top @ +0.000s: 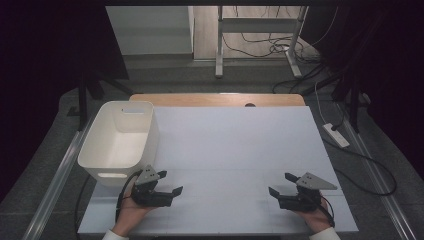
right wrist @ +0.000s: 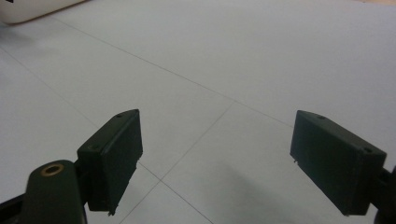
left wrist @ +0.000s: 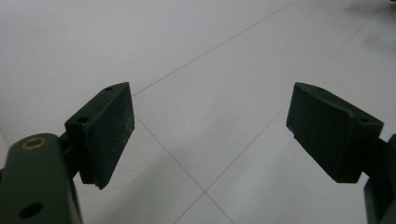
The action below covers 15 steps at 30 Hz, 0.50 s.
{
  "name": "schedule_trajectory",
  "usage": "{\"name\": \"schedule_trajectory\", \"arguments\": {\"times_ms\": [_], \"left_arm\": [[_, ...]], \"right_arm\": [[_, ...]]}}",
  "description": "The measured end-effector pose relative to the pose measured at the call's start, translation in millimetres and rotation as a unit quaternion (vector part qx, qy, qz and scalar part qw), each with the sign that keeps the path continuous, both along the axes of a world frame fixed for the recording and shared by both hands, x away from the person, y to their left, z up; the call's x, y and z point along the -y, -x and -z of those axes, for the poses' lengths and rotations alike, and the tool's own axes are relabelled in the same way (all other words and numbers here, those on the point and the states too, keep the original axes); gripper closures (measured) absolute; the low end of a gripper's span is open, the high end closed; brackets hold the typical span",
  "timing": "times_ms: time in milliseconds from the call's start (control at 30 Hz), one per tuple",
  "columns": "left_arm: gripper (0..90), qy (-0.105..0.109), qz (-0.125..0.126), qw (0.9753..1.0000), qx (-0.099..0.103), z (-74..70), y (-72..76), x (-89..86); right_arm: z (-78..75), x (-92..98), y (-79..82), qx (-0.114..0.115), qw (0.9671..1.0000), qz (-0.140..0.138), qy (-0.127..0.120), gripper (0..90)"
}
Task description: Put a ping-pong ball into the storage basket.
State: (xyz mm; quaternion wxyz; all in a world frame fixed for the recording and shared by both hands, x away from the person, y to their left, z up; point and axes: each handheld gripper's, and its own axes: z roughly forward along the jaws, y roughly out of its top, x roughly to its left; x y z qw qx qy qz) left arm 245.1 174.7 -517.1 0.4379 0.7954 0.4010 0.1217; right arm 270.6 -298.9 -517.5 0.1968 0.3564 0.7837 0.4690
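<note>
**Two black handheld grippers, white cuffs**

The left black two-jaw gripper [top: 169, 183] and the right black two-jaw gripper [top: 281, 184] each carry a grey three-cornered plate on top and trail a black cable. Their flat rectangular jaw pads [left wrist: 109, 130] are matte, with small screw holes along the top edges. A brass-ringed hole [right wrist: 52, 169] marks one arm. White sleeve cuffs [top: 116, 235] cover both wrists.

White bin [right wrist: 28, 11] cropped by the right gripper view's top edge — both forearms cut off below.
</note>
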Motion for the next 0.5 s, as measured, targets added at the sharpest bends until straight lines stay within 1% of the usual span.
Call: {"name": "schedule_trajectory", "arguments": {"times_ms": [500], "left_arm": [[16.0,0.0,0.005,1.0,-0.001,0.6,0.6,3.0]], "right_arm": [[0.1,-0.3,0.6,-0.001,1.0,-0.006,0.002,16.8]]}}
